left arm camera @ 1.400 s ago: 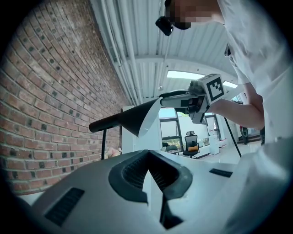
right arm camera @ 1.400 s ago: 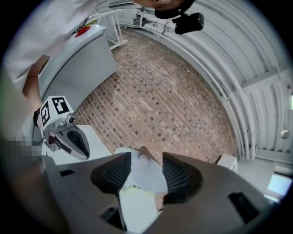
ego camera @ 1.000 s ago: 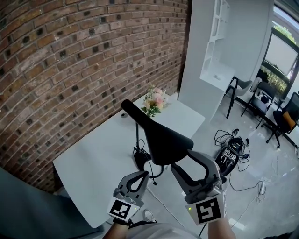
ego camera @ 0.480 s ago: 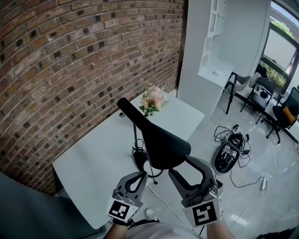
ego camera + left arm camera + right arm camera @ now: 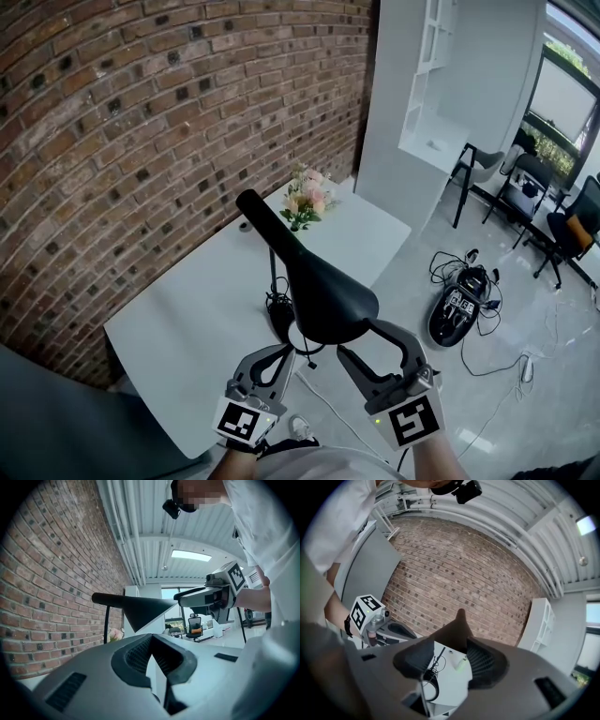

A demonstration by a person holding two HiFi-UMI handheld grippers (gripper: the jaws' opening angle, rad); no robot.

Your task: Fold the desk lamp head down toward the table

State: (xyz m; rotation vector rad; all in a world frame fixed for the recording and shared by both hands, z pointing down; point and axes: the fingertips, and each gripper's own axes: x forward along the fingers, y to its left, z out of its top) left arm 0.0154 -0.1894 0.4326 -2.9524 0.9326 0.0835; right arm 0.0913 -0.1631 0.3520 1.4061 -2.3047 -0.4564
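Item: black cone-shaped plastic desk lamp head [image 5: 319, 281], raised on a thin stem above the white rectangular counter [image 5: 178, 328], with its narrow end toward 11 o'clock and its wide end toward 5 o'clock, near you. Your right claw [image 5: 364, 339] is released, jaws apart just below the wide end, and the head shows between them in the right gripper view; contact cannot be told. Your left claw [image 5: 286, 352] is clenched on nothing, at 7 o'clock of the head; a pink-and-white flower bunch [image 5: 306, 199] stands at 12 o'clock.
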